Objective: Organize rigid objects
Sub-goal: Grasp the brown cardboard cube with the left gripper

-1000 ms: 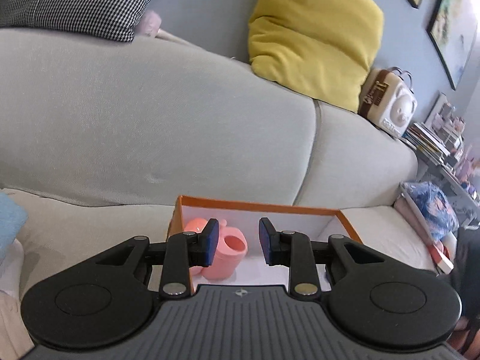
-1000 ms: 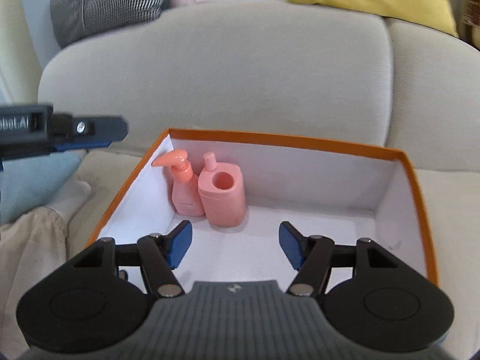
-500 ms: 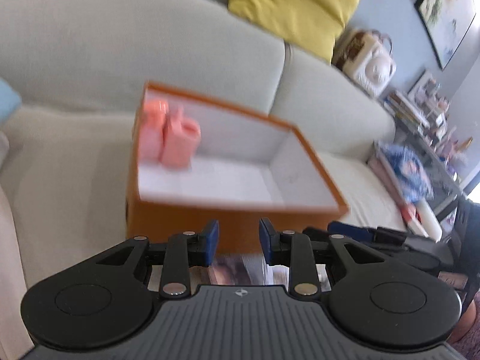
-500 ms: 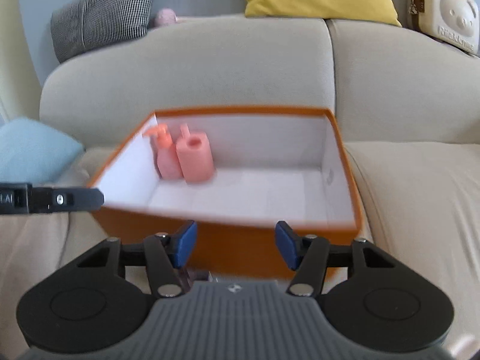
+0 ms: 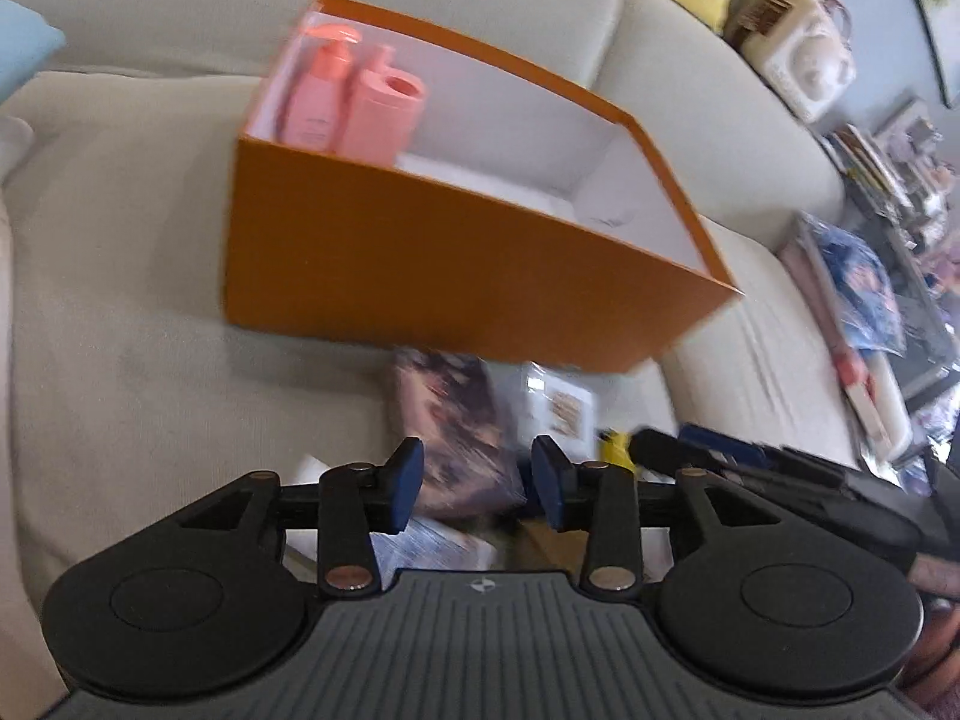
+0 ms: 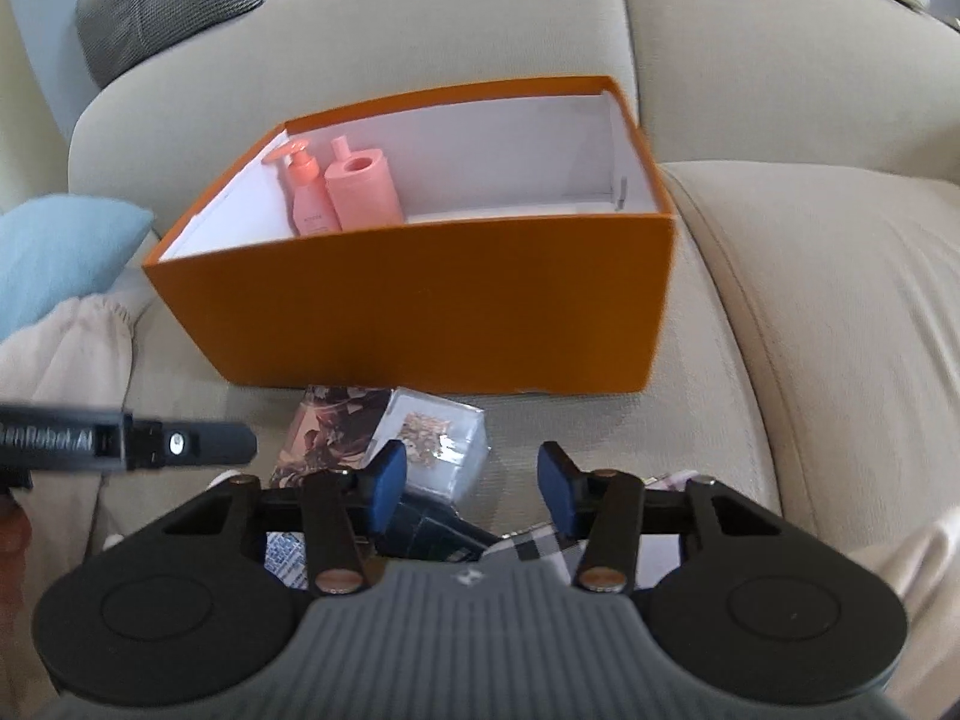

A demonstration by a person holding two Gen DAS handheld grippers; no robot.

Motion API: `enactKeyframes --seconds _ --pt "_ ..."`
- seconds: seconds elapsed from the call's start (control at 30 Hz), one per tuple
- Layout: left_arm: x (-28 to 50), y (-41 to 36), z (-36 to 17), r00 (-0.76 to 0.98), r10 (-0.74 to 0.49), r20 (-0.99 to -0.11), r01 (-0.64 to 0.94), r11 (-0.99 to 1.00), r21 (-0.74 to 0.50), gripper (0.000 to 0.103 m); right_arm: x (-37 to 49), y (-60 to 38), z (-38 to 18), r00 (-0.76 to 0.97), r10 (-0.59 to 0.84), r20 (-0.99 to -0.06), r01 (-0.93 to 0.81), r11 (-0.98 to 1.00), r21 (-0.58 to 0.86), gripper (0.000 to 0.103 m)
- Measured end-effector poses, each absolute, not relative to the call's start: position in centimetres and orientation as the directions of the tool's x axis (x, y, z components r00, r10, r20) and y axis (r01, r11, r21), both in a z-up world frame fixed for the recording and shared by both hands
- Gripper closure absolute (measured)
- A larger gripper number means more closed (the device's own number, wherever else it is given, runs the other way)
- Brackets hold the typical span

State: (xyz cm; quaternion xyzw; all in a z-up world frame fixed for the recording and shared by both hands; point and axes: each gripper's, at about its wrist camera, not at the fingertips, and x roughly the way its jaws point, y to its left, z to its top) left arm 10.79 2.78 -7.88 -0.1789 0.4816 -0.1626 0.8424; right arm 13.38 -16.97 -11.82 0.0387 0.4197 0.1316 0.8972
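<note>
- Left gripper (image 5: pixel 474 483): jaws opening, nothing pinched between them. It hangs over the clutter on the seat cushion, above a dark-printed packet (image 5: pixel 456 426).
- Right gripper (image 6: pixel 471 483): jaws closing, but the pads are not yet on anything. Below it lie a clear square case (image 6: pixel 435 441), a dark object and a checked item, too blurred to name.
- Loose pile, both views: several small things lie touching or overlapping on the sofa (image 6: pixel 810 300), just in front of the box. None is held.
- Orange box (image 6: pixel 420 312): sits on the cushion behind the pile, open at the top, white inside.
- In the box's far left corner stand a pink pump bottle (image 6: pixel 306 195) and a pink holder (image 6: pixel 363 192), side by side and upright. Most of the floor is bare.
- Progress, as I judge it: early. Two items are stowed and the pile in front is left to do.
- Next pick looks likely to come from that pile; which piece I cannot tell.
</note>
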Motion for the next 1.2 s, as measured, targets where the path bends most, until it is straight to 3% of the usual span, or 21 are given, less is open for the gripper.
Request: enactKeyframes --seconds 0.2,0.27,0.53,0.7,0.93,1.2 --pt "8.2 -0.6 -8.2 0.439 -0.492 -0.751 0.177 0.868 -0.465 0.041 11.1 -18.5 -11.2 0.640 0.207 -0.740 -0.153 0.978 0.141 0.061" --pt "7.7 -2.0 -8.1 0.436 -0.487 -0.757 0.203 0.872 -0.445 0.033 10.6 -19.5 -11.2 0.644 0.188 -0.741 -0.117 0.982 0.147 0.061" --pt "7.3 -4.9 -9.2 0.415 -0.413 -0.811 0.196 0.911 -0.364 0.028 10.1 -22.4 -12.2 0.604 0.151 -0.782 -0.008 0.983 0.184 0.060" --pt "7.7 -6.1 -10.1 0.409 -0.379 -0.830 0.189 0.925 -0.330 0.028 10.2 -21.6 -12.8 0.598 0.148 -0.788 -0.035 0.987 0.159 0.059" --pt "7.4 -5.2 -10.7 0.379 -0.377 -0.845 0.173 0.926 -0.335 0.043 10.0 -21.6 -12.9 0.604 0.162 -0.780 -0.050 0.985 0.166 0.055" --pt "7.4 -5.2 -11.1 0.373 -0.362 -0.854 0.160 0.932 -0.325 0.052 10.1 -20.7 -13.2 0.599 0.157 -0.785 -0.082 0.987 0.136 0.052"
